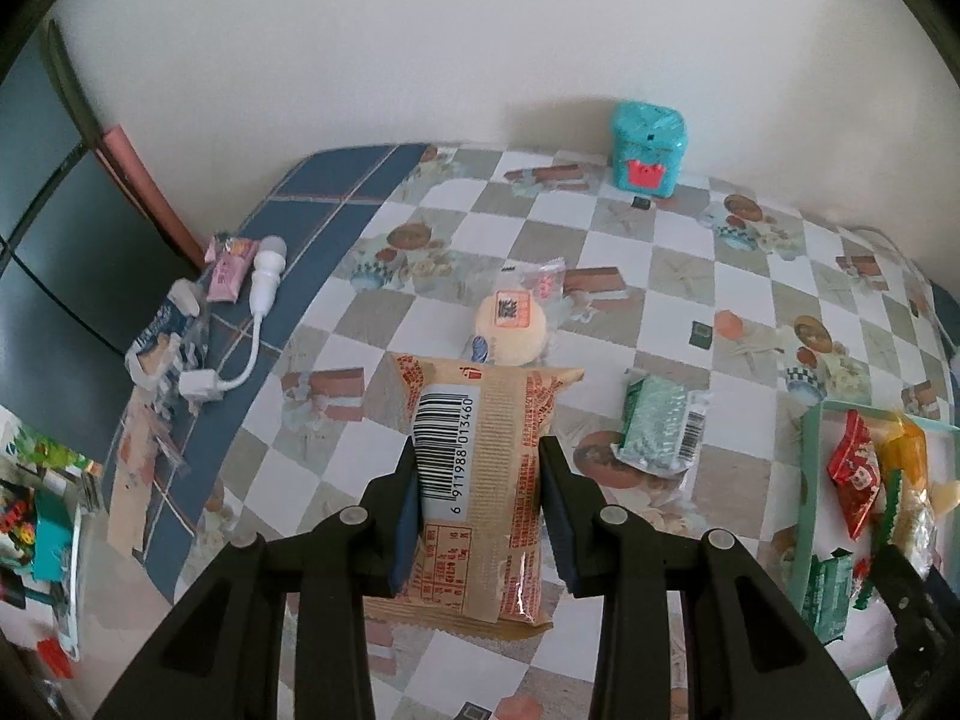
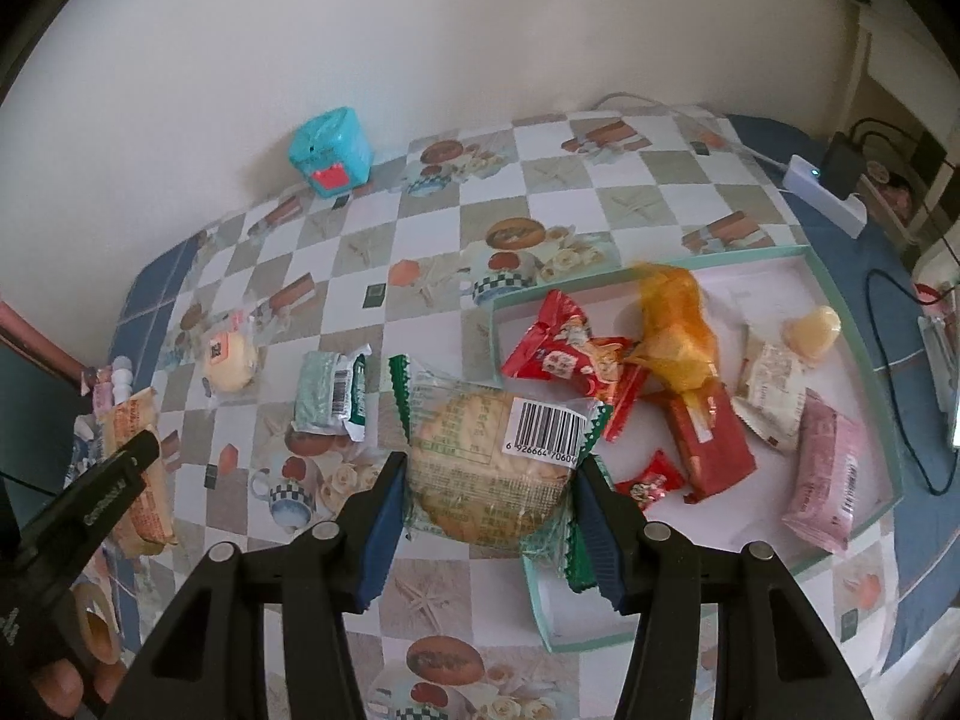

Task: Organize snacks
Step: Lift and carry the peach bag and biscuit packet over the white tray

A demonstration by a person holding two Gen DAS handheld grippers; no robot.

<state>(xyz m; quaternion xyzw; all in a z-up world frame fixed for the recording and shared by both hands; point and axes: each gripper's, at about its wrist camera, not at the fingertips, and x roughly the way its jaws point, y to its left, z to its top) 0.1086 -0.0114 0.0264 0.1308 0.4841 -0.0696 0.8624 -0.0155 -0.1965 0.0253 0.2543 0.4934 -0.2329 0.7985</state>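
- At 9 o'clock in the left wrist view, a small pink sachet [image 1: 227, 269], a white plug-in device with a cable [image 1: 264, 276] and a blue-and-white crumpled wrapper [image 1: 161, 341] lie on the blue border of the checked tablecloth [image 1: 648, 276].
- The left gripper [image 1: 478, 480] is clamped on a tan oblong snack packet with a barcode [image 1: 480, 480]; its blue pads press the two long sides. The packet's long axis runs 6 to 12 o'clock, along the fingers, far end toward the wall.
- Just beyond that end, at 12 o'clock, lies a round pale bun in clear wrap [image 1: 513, 324].
- At 3 o'clock from the packet lies a green foil snack pack [image 1: 657, 429], its barcoded end pointing to 3 o'clock.
- A turquoise cube-shaped tin [image 1: 648, 150] stands by the wall.
- In the right wrist view, the right gripper [image 2: 489, 480] grips a round biscuit in a clear green-edged wrapper [image 2: 489, 468], held above the near-left corner of the pale green shallow tray [image 2: 864, 360]; the wrapper's long axis runs 10 to 4 o'clock.
- Inside the tray lie a red printed packet [image 2: 558, 354], an orange crinkled wrapper [image 2: 675, 330], a red flat bar [image 2: 708, 444], a white packet [image 2: 774, 396] and a pink packet [image 2: 831, 474].
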